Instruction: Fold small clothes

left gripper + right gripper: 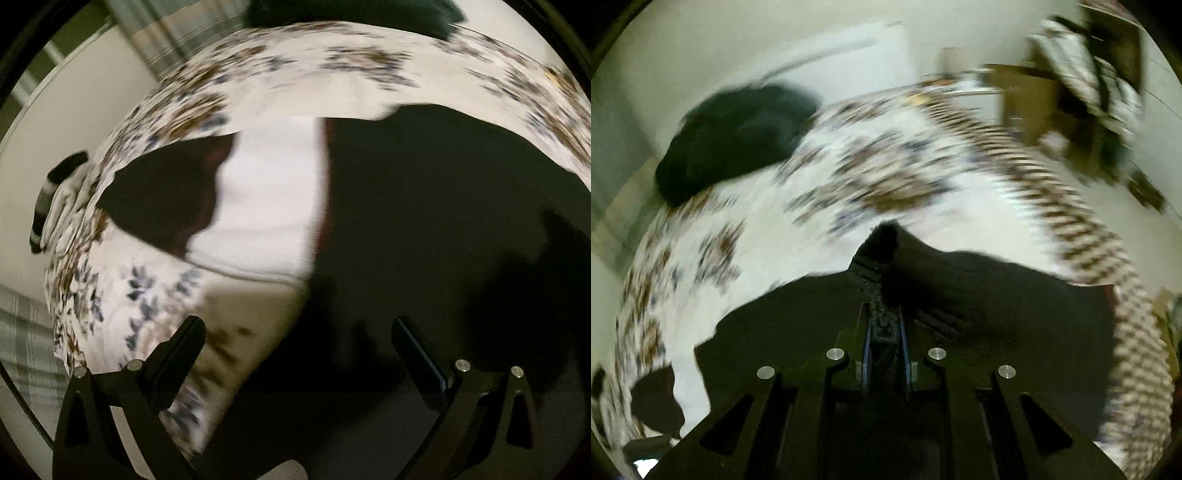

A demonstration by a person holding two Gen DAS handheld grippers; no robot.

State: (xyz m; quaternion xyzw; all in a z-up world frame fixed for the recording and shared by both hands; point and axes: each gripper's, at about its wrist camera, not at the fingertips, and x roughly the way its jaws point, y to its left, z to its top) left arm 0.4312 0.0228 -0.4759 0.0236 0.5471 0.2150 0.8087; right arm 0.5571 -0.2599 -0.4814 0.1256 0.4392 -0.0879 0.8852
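A black garment (424, 206) lies spread on a floral bedspread (295, 62), next to a white garment (266, 206) that overlaps a second dark piece (166, 195). My left gripper (297, 332) is open and empty, hovering just above the near edge of the black garment. In the right wrist view my right gripper (885, 325) is shut on a bunched fold of the black garment (979, 288), which drapes from the fingers over the bedspread (849, 177). Both views are motion-blurred.
A dark pile of clothes (735, 136) sits at the far end of the bed; it also shows in the left wrist view (351, 13). A striped item (48, 206) hangs at the bed's left edge. Furniture (1082, 92) stands beyond the bed.
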